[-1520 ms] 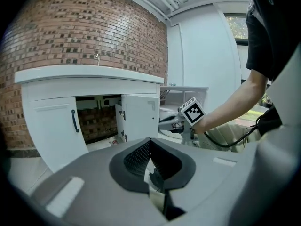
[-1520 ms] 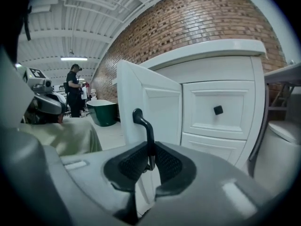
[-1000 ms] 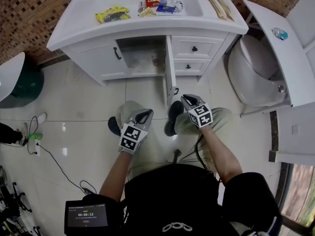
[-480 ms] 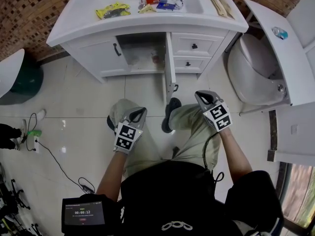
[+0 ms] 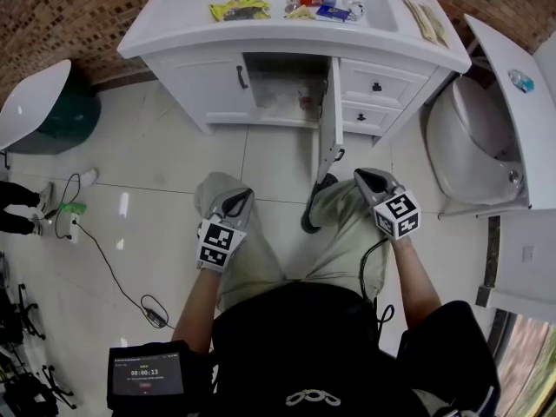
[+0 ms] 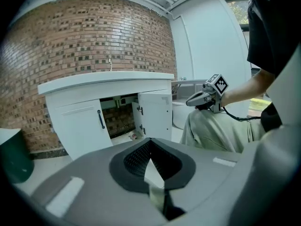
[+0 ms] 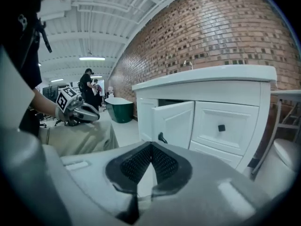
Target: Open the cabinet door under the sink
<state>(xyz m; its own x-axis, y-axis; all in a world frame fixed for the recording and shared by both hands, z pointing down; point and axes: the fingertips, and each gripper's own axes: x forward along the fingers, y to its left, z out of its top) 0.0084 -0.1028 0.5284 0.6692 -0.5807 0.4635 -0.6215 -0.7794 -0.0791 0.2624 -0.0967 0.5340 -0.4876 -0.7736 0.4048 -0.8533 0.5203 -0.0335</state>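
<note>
Right gripper (image 5: 365, 179): jaws pressed together at the tips, nothing between them, held above the person's right knee (image 5: 340, 211). Left gripper (image 5: 242, 196): jaws likewise closed and empty, held above the left knee (image 5: 211, 191). The cabinet door (image 5: 331, 111) under the sink stands swung open. It lies ahead of the right gripper and slightly to its left, with its dark handle (image 7: 162, 138) on the edge nearest the jaws and apart from them. Ahead of the left gripper is the sink cabinet (image 5: 195, 29), whose other door (image 5: 213, 85) is shut. Two drawers (image 5: 375, 87) lie straight ahead of the right gripper, and a toilet (image 5: 460, 142) lies to its right. A small object (image 5: 304, 102), possibly a bottle, sits inside the open compartment.
</note>
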